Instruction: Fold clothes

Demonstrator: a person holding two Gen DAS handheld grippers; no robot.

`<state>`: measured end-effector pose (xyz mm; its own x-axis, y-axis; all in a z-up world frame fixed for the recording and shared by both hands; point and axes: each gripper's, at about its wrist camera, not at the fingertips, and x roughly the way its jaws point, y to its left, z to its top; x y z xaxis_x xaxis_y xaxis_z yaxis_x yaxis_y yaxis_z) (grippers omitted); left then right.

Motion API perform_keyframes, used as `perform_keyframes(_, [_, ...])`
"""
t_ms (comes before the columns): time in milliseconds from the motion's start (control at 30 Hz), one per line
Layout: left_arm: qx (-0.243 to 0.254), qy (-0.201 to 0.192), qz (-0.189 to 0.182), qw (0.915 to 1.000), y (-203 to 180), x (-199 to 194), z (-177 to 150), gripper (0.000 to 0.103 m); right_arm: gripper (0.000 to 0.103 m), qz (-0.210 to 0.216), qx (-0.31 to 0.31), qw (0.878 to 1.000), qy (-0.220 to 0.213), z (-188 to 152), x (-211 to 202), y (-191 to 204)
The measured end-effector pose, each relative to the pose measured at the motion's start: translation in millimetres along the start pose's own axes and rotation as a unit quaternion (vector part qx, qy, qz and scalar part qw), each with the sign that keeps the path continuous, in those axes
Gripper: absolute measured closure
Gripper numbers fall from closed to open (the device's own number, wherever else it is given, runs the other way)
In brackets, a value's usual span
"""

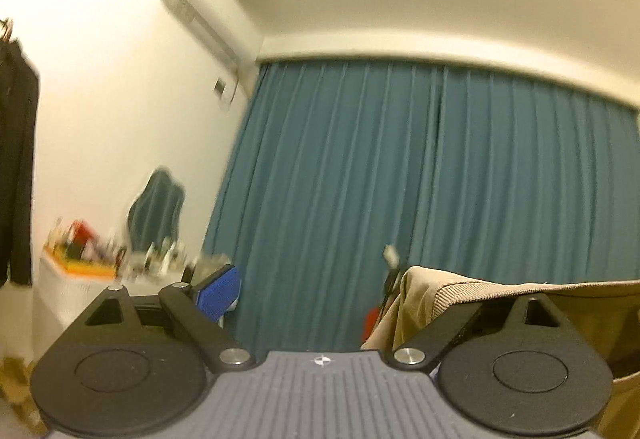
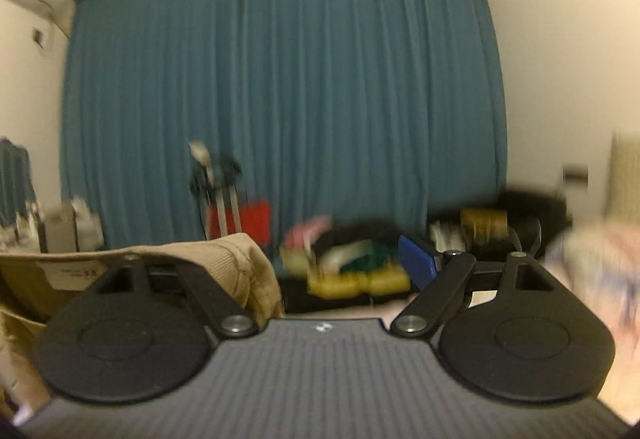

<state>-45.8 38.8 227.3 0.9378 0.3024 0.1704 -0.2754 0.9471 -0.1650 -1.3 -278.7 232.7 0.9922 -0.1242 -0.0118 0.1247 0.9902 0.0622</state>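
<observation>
Looking along left gripper (image 1: 320, 291) at curtain (image 1: 400, 179), pointing about level. Jaws standing wide apart: blue pad (image 1: 218, 293) on outer finger bare, nothing pinched between. Carrying tan garment (image 1: 432, 303) draped over inner finger only, hiding that fingertip. Ribbed band (image 1: 472, 289) running off toward frame edge, i.e. toward the other hand.

Seeing the mirror image at right gripper (image 2: 320, 263): jaws also spread, outer pad bare and blue, garment hooked over inner finger. Showing label (image 2: 74, 273) on cloth face, so probably looking at the inside.

Reading this as: hanging garment between the two grippers at height, likely to let it drop open and flatten under its own weight before laying down. Keeping both tools level and side by side to keep the band taut and straight. Guessing that spread fingers are holding by tension from inside an opening, not by clamping; not able to confirm, since hidden fingertips and lower cloth are out of frame.

Judging task as early: no fold visible yet, no surface in view to fold on.

Risks: relying on one finger each with no pinch, so risking slip-off if hands close together or tilt down. Blurring heavily in right view, so not trusting detail there. Noting blurred pile (image 2: 352, 267) of mixed clothes low in front of curtain, possibly next items.
</observation>
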Motion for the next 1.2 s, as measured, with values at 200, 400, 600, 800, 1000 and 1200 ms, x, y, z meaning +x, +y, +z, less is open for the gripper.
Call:
perform_keyframes(200, [0.003,-0.055,-0.020,0.9983,4,-19,123,0.006,0.017,-0.012,-0.031,0.995,-0.096,110,-64,11])
perform_keyframes(400, [0.001,-0.068,-0.045,0.9967,-2,-35,205,0.001,0.016,-0.020,-0.040,0.992,-0.117,173,-93,6])
perform_keyframes(600, [-0.002,-0.008,-0.077,0.9970,-18,-13,188,0.000,0.011,-0.030,-0.028,0.996,-0.085,160,-73,-8])
perform_keyframes(800, [0.024,0.047,-0.075,0.9958,-41,60,101,0.000,0.011,-0.033,-0.024,0.999,-0.010,104,5,-16])
perform_keyframes(1000, [0.066,0.104,-0.044,0.9914,-103,180,1,0.000,0.011,-0.051,-0.005,0.996,0.075,55,151,-26])
perform_keyframes(1200, [0.044,0.176,-0.036,0.9827,-172,327,-116,0.000,0.011,-0.088,0.001,0.989,0.116,-15,316,-32])
